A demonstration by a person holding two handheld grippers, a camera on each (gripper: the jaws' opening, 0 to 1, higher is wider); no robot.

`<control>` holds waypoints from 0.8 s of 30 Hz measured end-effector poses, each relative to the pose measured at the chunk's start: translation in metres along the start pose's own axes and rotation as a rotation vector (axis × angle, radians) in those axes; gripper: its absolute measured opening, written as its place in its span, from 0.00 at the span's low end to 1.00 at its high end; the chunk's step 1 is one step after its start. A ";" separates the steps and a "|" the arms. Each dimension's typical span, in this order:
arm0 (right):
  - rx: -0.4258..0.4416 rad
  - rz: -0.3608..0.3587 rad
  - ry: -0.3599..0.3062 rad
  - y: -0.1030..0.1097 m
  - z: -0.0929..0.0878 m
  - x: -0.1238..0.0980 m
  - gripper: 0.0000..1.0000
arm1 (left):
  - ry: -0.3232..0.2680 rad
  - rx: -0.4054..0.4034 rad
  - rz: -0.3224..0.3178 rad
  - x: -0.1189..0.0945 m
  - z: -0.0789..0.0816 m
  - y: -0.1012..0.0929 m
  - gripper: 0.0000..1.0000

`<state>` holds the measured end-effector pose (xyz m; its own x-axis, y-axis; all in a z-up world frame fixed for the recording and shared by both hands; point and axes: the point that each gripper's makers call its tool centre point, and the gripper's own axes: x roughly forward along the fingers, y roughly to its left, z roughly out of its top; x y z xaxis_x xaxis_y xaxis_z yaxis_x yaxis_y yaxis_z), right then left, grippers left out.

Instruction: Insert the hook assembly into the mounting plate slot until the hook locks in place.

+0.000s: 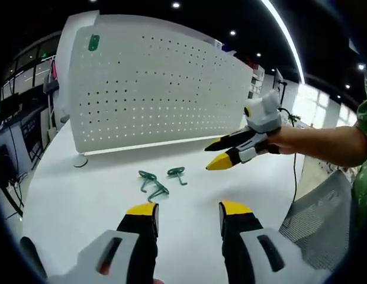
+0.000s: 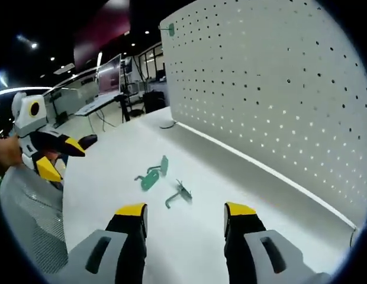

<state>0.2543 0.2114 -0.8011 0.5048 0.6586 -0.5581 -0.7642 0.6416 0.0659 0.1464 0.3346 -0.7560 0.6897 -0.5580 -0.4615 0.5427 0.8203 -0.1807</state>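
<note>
Two green hooks lie on the white table, one (image 1: 151, 183) closer to my left gripper and one (image 1: 177, 174) a little right of it. In the right gripper view they appear as a flat green piece (image 2: 153, 175) and a thinner hook (image 2: 179, 194). The white pegboard (image 1: 160, 89) stands upright behind them, with another green hook (image 1: 93, 42) mounted near its top left corner. My left gripper (image 1: 186, 214) is open, short of the hooks. My right gripper (image 2: 184, 214) is open too, hovering above the table (image 1: 83, 201).
The pegboard (image 2: 278, 89) fills the right of the right gripper view, and its mounted hook (image 2: 170, 29) shows at its top edge. A grey mesh chair back (image 1: 322, 219) stands at the table's right edge. Office desks and monitors lie beyond the table.
</note>
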 end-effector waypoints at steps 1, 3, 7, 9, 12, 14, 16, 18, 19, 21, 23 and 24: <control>-0.006 0.003 0.001 0.000 0.000 0.002 0.47 | 0.001 0.000 -0.001 0.000 0.000 0.000 0.42; -0.010 0.005 0.005 -0.002 -0.002 0.008 0.45 | 0.005 -0.002 -0.001 0.001 -0.001 0.000 0.42; -0.035 0.017 0.016 -0.004 -0.006 0.018 0.36 | 0.010 -0.005 -0.002 0.001 -0.002 0.000 0.42; -0.047 0.024 0.013 -0.004 -0.006 0.023 0.32 | 0.013 -0.008 -0.002 0.001 -0.003 0.001 0.42; -0.039 0.039 0.010 -0.003 -0.006 0.031 0.32 | 0.016 -0.011 -0.003 0.002 -0.004 0.001 0.41; -0.054 0.038 0.019 -0.003 -0.008 0.035 0.31 | 0.019 -0.012 -0.005 0.002 -0.004 0.001 0.41; -0.055 0.043 0.025 -0.003 -0.009 0.039 0.29 | 0.022 -0.013 -0.006 0.003 -0.005 0.001 0.41; -0.050 0.044 0.030 -0.004 -0.011 0.044 0.27 | 0.023 -0.016 -0.006 0.003 -0.005 0.001 0.41; -0.054 0.044 0.030 -0.005 -0.011 0.045 0.25 | 0.023 -0.019 -0.006 0.003 -0.005 0.002 0.41; -0.063 0.046 0.031 -0.006 -0.012 0.048 0.20 | 0.023 -0.022 -0.006 0.003 -0.005 0.002 0.41; -0.066 0.045 0.032 -0.007 -0.013 0.051 0.20 | 0.023 -0.027 -0.006 0.003 -0.005 0.003 0.41; -0.060 0.046 0.036 -0.008 -0.013 0.052 0.20 | 0.023 -0.029 -0.006 0.003 -0.005 0.003 0.41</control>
<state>0.2815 0.2355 -0.8421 0.4546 0.6718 -0.5848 -0.8098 0.5852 0.0428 0.1477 0.3356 -0.7620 0.6749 -0.5600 -0.4805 0.5326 0.8204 -0.2080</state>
